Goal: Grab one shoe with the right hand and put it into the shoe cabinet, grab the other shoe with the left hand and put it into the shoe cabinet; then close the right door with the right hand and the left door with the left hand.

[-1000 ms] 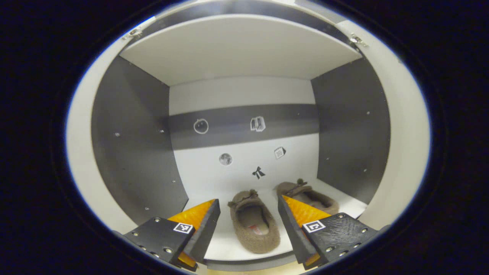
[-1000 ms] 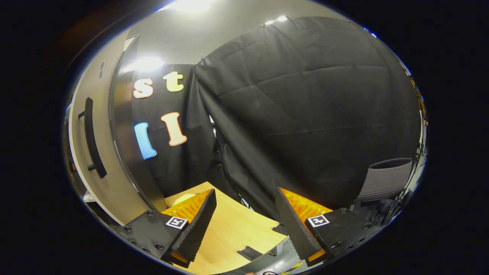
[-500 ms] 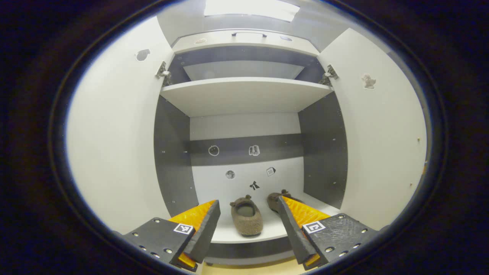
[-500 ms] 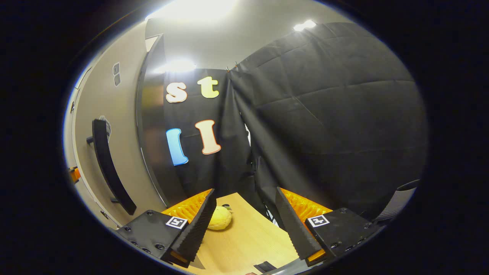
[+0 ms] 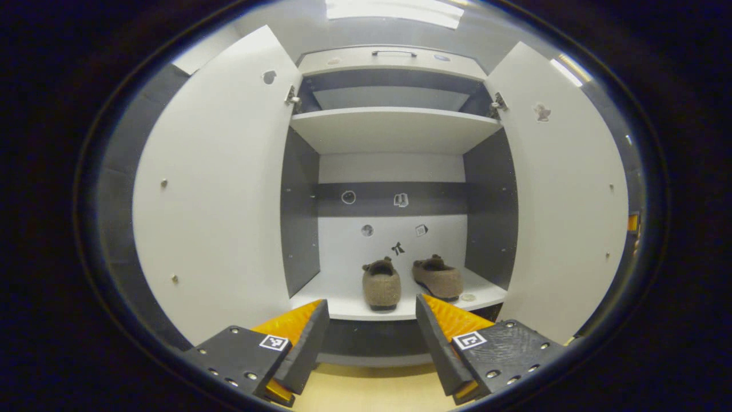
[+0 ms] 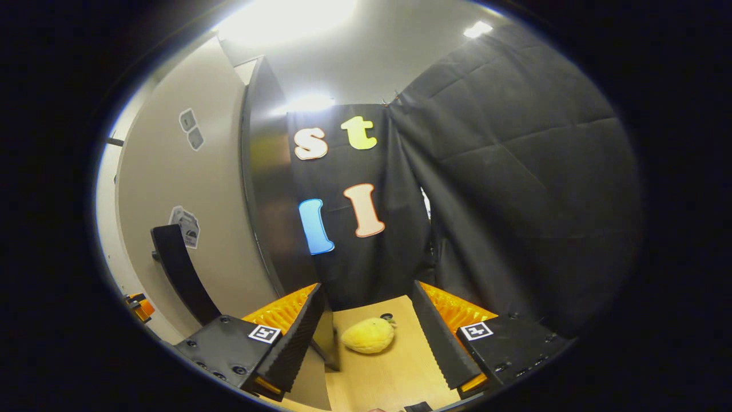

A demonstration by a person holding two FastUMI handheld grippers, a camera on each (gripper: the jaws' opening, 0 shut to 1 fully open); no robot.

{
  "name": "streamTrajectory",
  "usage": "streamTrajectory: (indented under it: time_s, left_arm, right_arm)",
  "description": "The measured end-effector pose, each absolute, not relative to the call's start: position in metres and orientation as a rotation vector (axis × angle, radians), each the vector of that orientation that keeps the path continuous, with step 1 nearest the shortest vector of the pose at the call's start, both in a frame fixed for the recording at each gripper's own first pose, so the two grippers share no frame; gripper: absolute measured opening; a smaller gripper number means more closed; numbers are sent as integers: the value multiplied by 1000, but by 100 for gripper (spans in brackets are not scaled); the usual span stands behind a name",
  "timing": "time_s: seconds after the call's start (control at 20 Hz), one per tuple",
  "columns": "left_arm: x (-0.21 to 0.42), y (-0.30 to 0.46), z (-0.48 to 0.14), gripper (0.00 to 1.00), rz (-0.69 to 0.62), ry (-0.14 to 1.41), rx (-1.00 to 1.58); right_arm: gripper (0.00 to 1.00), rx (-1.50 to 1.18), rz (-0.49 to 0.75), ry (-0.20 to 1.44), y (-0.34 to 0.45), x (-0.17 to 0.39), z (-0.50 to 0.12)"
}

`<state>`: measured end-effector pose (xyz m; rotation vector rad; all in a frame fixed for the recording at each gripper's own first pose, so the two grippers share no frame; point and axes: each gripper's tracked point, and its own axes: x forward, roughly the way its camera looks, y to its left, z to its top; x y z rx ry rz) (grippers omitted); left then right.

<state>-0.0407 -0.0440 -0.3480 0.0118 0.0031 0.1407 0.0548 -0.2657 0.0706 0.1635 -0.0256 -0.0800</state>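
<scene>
The left gripper (image 5: 372,337) hangs in front of the shoe cabinet (image 5: 393,129) with its fingers spread wide and nothing between them, aimed straight into the opening from outside the front edge. Past it, on the bottom shelf, the two shoes sit side by side: the left shoe (image 5: 381,284) and, just beside it nearer the right wall, the right shoe (image 5: 438,277). So the placing half of the job looks finished, and what remains is the doors. Both stand swung outward: the left door (image 5: 220,189) and the right door (image 5: 563,189) flank the opening with their inner faces toward the camera. The right gripper (image 6: 369,337) is likewise spread and empty, off to the side of the cabinet, close beside the outer face of the right door where a dark bar handle (image 6: 180,272) shows at the left of its view; a yellow plush toy (image 6: 369,335) lies on the wooden table (image 6: 389,372) ahead of it, apart from the fingers. By my reading, that hand is placed to push the right door shut first, with the left door to follow. As for how the shoes lie, the left one has its long axis running front to back, heel toward the opening and toe with its small bow toward the rear panel; the right one is turned slightly, heel angled out toward the right wall and toe also pointing inward.
</scene>
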Motion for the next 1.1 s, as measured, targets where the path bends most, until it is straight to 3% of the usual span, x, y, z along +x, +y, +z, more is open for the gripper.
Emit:
streamTrajectory:
  time_s: [0.05, 0.15, 0.2, 0.25, 0.3, 0.5, 0.65, 1.1]
  left_arm:
    - [-47, -42, -351, 88, 169, 14, 16]
    - [-61, -38, -354, 88, 225, 32, 17]
    - [-71, -39, -357, 88, 246, 32, 14]
    - [-78, -40, -357, 94, 262, 30, 14]
    - [-84, -42, -359, 88, 278, 32, 19]
    - [-101, -48, -365, 88, 284, 56, 37]
    - [-105, -45, -377, 87, 308, 112, -22]
    - [-85, -18, -376, 88, 202, 89, -27]
  right_arm:
    - [98, 152, -50, -27, -261, 60, 76]
    - [98, 113, 26, -17, -246, 65, 82]
    - [92, 97, 68, -17, -240, 66, 88]
    - [93, 86, 111, -22, -231, 67, 95]
    - [93, 79, 147, -26, -224, 66, 99]
    - [93, 81, 242, -33, -199, 57, 105]
    - [95, 114, 231, -24, -201, 57, 102]
    - [95, 102, 170, -28, -141, 49, 101]
